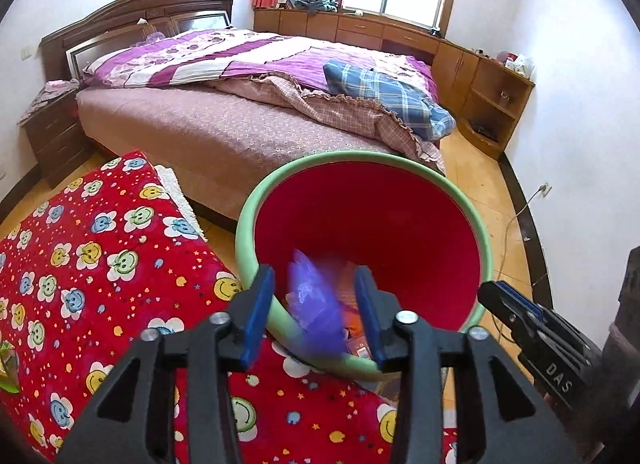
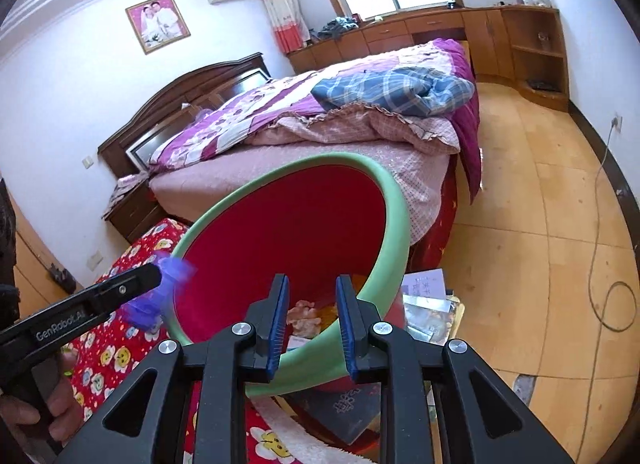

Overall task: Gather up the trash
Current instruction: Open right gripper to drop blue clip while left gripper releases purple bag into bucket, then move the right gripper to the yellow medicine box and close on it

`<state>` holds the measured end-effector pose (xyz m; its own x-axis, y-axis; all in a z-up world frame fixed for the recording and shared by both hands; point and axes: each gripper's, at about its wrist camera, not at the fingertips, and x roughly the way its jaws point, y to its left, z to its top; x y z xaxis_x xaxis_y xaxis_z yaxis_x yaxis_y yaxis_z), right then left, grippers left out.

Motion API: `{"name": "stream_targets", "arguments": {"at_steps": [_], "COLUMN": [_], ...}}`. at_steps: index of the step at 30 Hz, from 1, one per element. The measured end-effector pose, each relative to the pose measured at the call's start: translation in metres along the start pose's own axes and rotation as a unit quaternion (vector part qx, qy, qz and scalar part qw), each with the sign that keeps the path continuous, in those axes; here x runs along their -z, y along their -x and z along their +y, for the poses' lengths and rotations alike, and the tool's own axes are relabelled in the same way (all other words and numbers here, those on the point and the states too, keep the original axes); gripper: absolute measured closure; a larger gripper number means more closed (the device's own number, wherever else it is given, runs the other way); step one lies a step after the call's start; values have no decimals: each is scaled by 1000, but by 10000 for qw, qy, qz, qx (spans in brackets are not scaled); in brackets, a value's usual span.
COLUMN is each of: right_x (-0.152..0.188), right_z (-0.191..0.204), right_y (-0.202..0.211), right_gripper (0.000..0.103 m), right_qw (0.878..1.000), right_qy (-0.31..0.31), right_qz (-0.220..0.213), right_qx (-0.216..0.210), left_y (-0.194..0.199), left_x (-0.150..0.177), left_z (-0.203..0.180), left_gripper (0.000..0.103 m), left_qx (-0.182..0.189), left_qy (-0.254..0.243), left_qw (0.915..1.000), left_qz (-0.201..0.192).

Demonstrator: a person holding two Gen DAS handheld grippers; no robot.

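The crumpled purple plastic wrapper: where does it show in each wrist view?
Left wrist: crumpled purple plastic wrapper, blurred, bottom centre between the left gripper fingers, over the near rim.
Right wrist: wrapper lower left, at that gripper's tip.
Shared landmark: the red bin with a green rim.

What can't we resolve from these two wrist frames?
- Purple wrapper: motion-blurred in both views; unclear whether the left gripper still touches it.
- Bin contents: mostly hidden by gripper fingers and the near rim.
- Right gripper: straddles the rim in the right wrist view; pad contact unclear.
- Papers beside the bin: half hidden by it, print too small.
- Green scrap: cut off by the left edge.
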<state>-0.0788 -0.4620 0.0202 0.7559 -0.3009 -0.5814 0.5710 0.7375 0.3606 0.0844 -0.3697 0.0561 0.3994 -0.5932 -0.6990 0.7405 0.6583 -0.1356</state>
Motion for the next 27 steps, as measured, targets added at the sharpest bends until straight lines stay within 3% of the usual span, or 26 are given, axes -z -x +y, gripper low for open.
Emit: {"name": "stream_targets", "arguments": {"at_steps": [5, 8, 9, 21, 27], "right_x": [1, 1, 1, 8, 13], "right_z": [3, 6, 7, 38, 60], "right_y": [-3, -5, -4, 8, 12], "right_gripper": [77, 60, 59, 58, 58], "right_qw": [10000, 9999, 9999, 9987, 9967], "right_qy": [4, 1, 7, 270, 458], "right_qz": [84, 128, 122, 191, 269], "right_qx": [-38, -64, -70, -398, -620], "left_y": [1, 8, 11, 56, 79], "left_x": [3, 6, 8, 36, 55], "left_z": [4, 10, 13, 52, 79], "left_gripper": [54, 54, 54, 54, 54], "left_qx": [-31, -16, -14, -203, -515], "left_qy": [61, 195, 267, 958, 1205], "left_qw": [10000, 9998, 9996, 9952, 9914], "left_qz": [48, 44, 27, -18, -42]}}
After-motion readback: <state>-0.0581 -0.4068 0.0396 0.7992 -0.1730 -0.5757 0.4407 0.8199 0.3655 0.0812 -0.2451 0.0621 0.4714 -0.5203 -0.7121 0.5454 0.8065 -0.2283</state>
